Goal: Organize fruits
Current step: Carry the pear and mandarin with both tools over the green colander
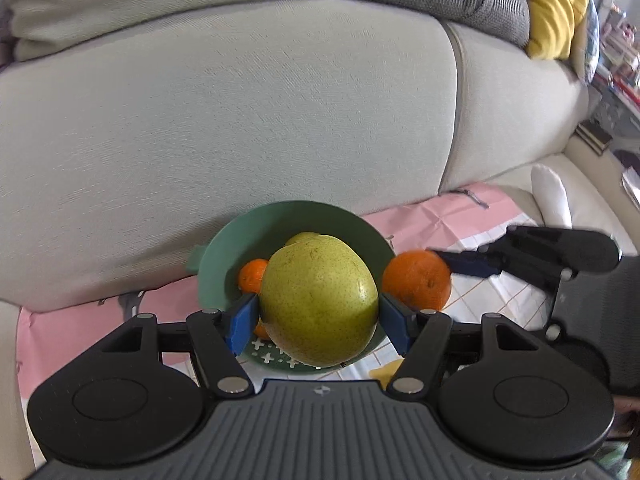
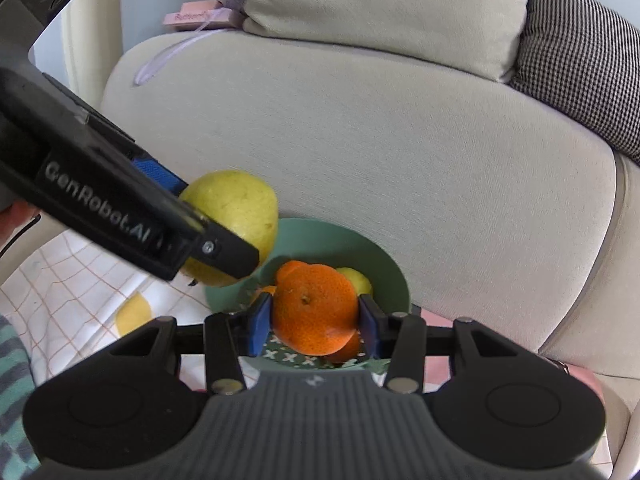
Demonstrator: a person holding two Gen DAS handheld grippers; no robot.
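Observation:
My left gripper (image 1: 318,318) is shut on a big yellow-green pear (image 1: 319,300) and holds it over the near rim of a green bowl (image 1: 228,248). The bowl holds a small orange (image 1: 252,274) and another pear (image 1: 302,237) behind. My right gripper (image 2: 315,326) is shut on an orange (image 2: 314,310) above the same green bowl (image 2: 384,268), where a second pear (image 2: 358,280) lies. The held pear (image 2: 240,212) and the left gripper's finger (image 2: 132,220) show at the left of the right wrist view. The held orange (image 1: 416,280) shows right of the bowl in the left wrist view.
The bowl stands on a pink and white checked cloth (image 1: 440,216) against a beige sofa cushion (image 1: 240,120). Checked grey (image 2: 580,68) and yellow (image 1: 556,4) cushions lie on the sofa. A striped green cloth (image 2: 12,384) lies at the left edge.

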